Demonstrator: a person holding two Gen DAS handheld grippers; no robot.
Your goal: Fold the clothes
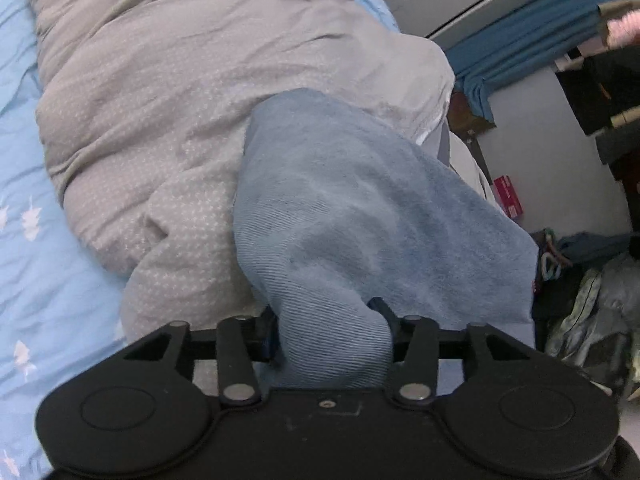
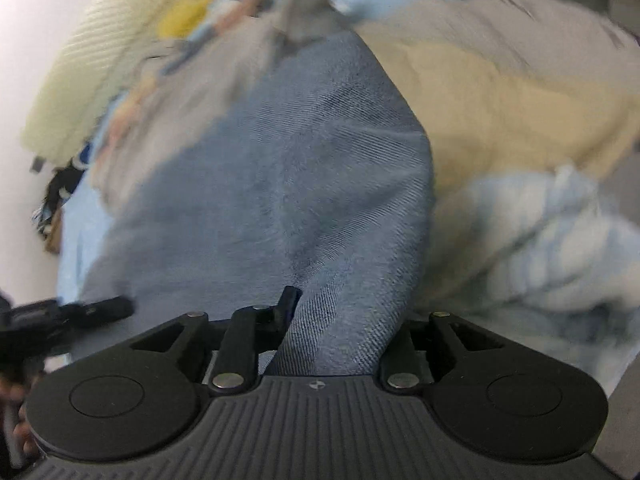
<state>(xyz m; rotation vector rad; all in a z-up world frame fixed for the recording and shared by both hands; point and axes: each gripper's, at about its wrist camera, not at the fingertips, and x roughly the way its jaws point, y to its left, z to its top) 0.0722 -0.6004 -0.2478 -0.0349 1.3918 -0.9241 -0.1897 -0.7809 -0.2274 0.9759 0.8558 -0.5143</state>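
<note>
A blue-grey ribbed garment (image 1: 360, 216) hangs lifted above the bed, bunched where my left gripper (image 1: 330, 320) is shut on it; its fingers are mostly buried in the cloth. In the right wrist view the same blue-grey garment (image 2: 288, 184) spreads away from my right gripper (image 2: 340, 320), which is shut on another bunched part of it. At the left edge of the right wrist view the other gripper (image 2: 68, 316) shows as a dark blurred shape beside the cloth. The right wrist view is motion-blurred.
A grey patterned duvet (image 1: 180, 100) lies heaped on a light blue bed sheet (image 1: 40, 260). Right of the bed are a blue curtain (image 1: 520, 48), a red box (image 1: 508, 196) and a clutter of clothes (image 1: 592, 312). A cream cloth (image 2: 500, 100) and pale blue fabric (image 2: 540, 240) lie beyond.
</note>
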